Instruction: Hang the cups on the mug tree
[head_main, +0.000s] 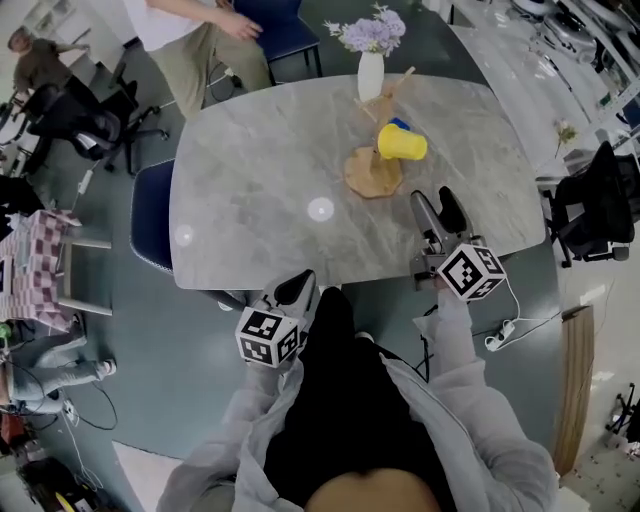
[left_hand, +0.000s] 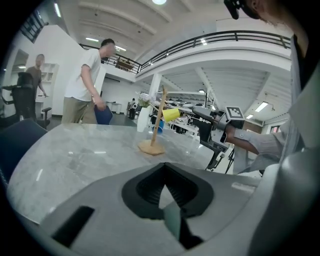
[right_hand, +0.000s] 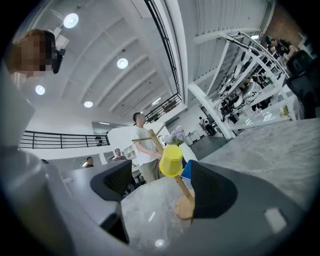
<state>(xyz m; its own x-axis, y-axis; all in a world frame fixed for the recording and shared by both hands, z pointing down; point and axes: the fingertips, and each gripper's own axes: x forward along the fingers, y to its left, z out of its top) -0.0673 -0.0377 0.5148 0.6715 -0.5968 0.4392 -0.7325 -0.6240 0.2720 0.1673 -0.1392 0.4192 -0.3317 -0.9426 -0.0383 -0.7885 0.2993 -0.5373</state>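
Yellow plastic cup (head_main: 402, 143) hung on a peg of the wooden mug tree (head_main: 372, 175) on the grey marble table (head_main: 250, 190). A blue cup (head_main: 399, 124) sat behind it, mostly hidden, so its peg could not be made out. Your right gripper (head_main: 436, 203) faced the tree, jaws wide and empty; your left gripper (head_main: 296, 290) had its jaws together. With no loose cup in view, the task looked finished.

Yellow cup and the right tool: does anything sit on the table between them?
No. In the head view, only bare table separates the yellow cup from the right tool.
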